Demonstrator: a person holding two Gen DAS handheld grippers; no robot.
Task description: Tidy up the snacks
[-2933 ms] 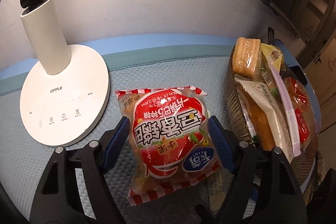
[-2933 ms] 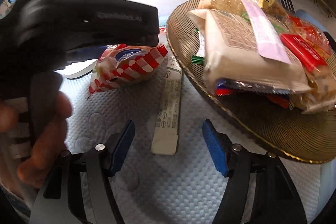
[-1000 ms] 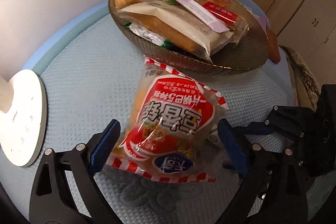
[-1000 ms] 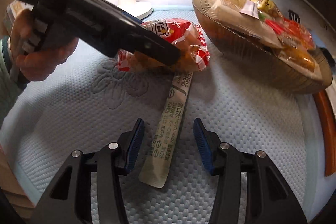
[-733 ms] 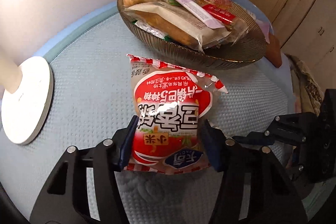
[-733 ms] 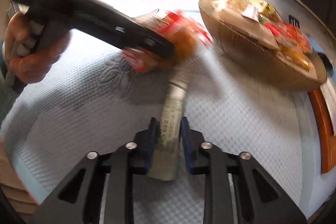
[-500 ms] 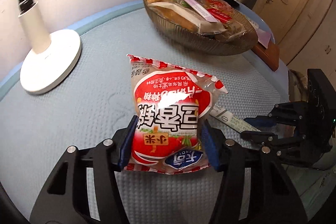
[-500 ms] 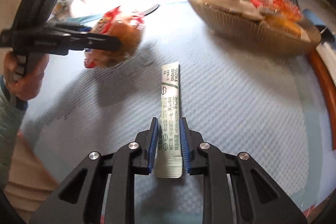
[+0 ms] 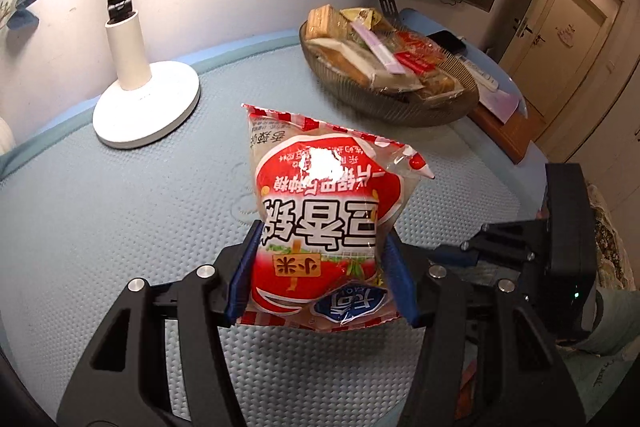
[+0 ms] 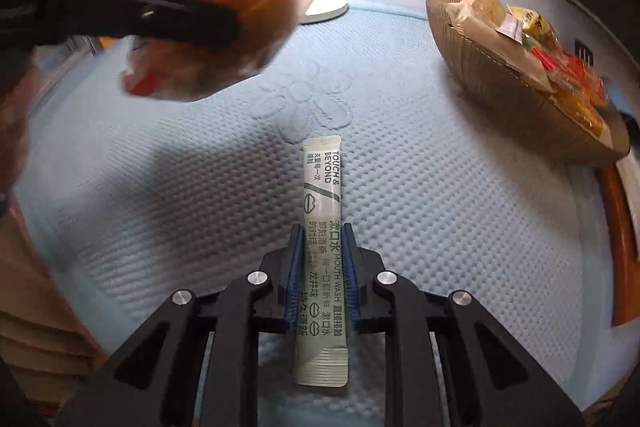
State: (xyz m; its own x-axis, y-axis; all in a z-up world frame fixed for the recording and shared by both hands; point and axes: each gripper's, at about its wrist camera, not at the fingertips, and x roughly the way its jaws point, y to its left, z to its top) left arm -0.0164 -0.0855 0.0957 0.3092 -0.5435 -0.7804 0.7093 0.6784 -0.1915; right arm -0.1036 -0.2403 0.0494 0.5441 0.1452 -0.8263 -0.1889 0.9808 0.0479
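Left gripper (image 9: 322, 275): its 2 blue-padded fingers (image 9: 243, 279) are closed against the lower sides of a red and white plastic snack bag with a brown bun inside (image 9: 324, 223), which is lifted clear of the pale blue quilted table cover (image 9: 120, 227). The bag's print reads upside down in the left wrist view.

Right gripper (image 10: 322, 279): narrowly closed, both pads pressing the edges of a long pale green mouthwash sachet (image 10: 322, 227). The sachet points away from the gripper, above the cover.

Far right on the cover sits a ribbed brown glass bowl (image 9: 360, 99), heaped with wrapped snacks (image 9: 384, 47). Far left stands a white desk lamp with a round base (image 9: 148, 103), well apart from the bowl. In the right wrist view the held bag appears blurred at upper left.
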